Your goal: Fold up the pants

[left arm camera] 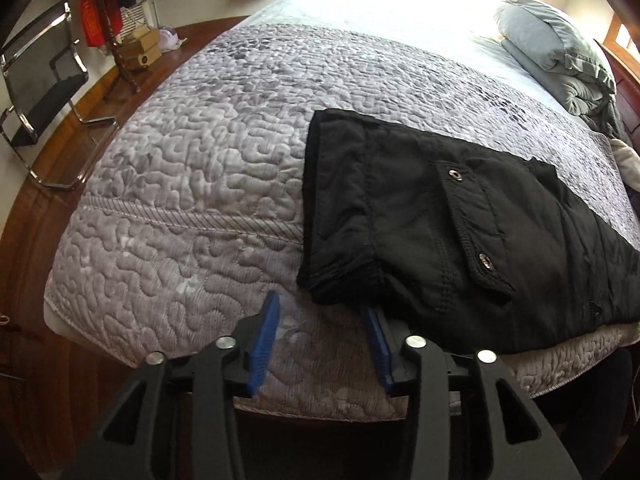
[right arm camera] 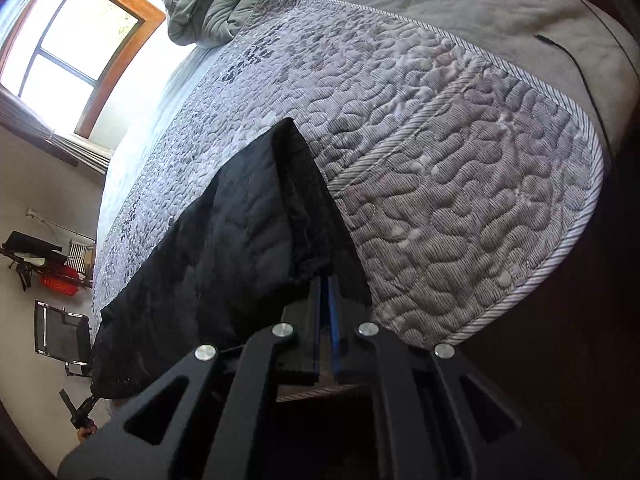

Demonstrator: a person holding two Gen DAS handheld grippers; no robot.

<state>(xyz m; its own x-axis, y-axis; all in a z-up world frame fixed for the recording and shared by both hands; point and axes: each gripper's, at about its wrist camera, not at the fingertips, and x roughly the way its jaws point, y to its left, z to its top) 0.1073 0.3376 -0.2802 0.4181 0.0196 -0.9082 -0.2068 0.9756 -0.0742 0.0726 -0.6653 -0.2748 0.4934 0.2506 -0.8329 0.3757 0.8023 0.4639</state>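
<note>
Black pants [left arm camera: 460, 236] lie folded on a grey quilted bedspread [left arm camera: 180, 184], with a flap pocket with two metal snaps facing up. My left gripper [left arm camera: 320, 312] is open at the bed's near edge; its right blue pad sits just under the near left corner of the pants, its left pad on bare quilt. In the right wrist view my right gripper [right arm camera: 325, 280] is shut on the near edge of the pants [right arm camera: 240, 240], which stretch away to the left across the bedspread [right arm camera: 460, 184].
A grey folded duvet and pillow [left arm camera: 560, 48] lie at the head of the bed. A metal chair [left arm camera: 40, 92] and a coat stand [left arm camera: 116, 32] stand on the wooden floor to the left. A window [right arm camera: 76, 36] is behind the bed. A black cable [right arm camera: 592, 56] lies on the sheet.
</note>
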